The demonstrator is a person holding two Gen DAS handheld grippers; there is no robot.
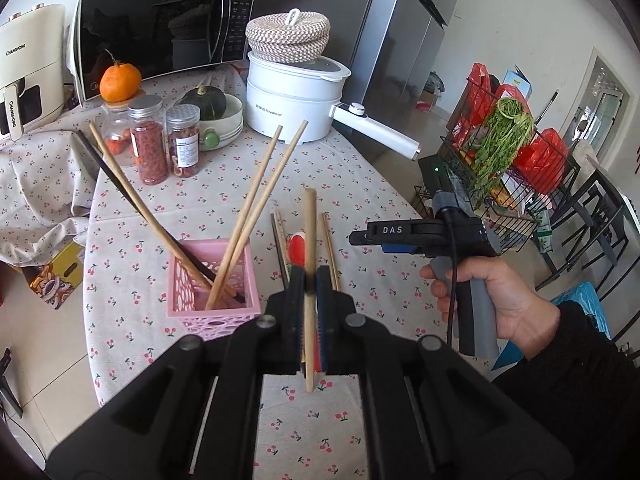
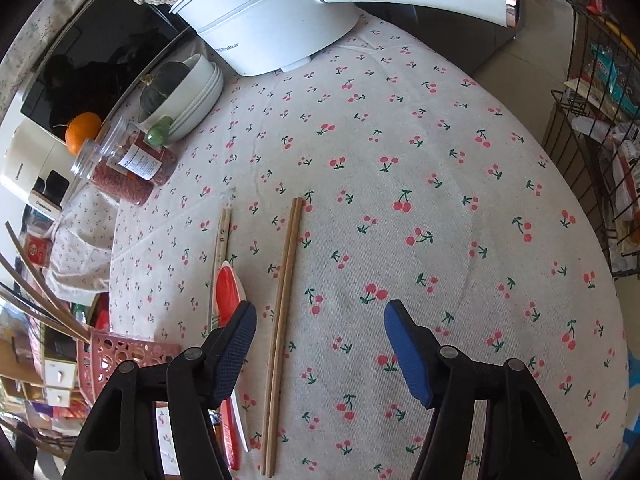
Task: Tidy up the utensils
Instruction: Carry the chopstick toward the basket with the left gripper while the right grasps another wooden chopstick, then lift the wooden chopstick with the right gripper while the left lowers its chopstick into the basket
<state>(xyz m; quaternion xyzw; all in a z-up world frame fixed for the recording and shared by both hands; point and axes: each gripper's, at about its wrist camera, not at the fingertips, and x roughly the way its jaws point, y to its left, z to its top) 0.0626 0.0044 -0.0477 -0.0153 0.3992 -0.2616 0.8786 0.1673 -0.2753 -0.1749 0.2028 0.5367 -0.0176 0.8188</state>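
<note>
My left gripper [image 1: 309, 280] is shut on a wooden chopstick [image 1: 309, 240] and holds it upright above the table, just right of the pink utensil basket [image 1: 212, 280]. The basket holds several chopsticks [image 1: 256, 208], wooden and dark. My right gripper [image 2: 320, 320] is open and empty above the tablecloth; it also shows in the left wrist view [image 1: 360, 238], held in a hand. On the cloth lie a pair of wooden chopsticks [image 2: 286, 304], a red and white spoon [image 2: 228, 300] and a paler chopstick pair [image 2: 222, 236]. The basket's rim shows at the right wrist view's left edge [image 2: 120, 350].
A white electric pot [image 1: 294, 96] with a long handle [image 1: 376, 132], jars [image 1: 149, 140], a bowl with a squash [image 1: 216, 116], an orange [image 1: 120, 82] and a microwave [image 1: 160, 28] stand at the table's back. A wire rack [image 1: 512, 168] with greens stands right of the table.
</note>
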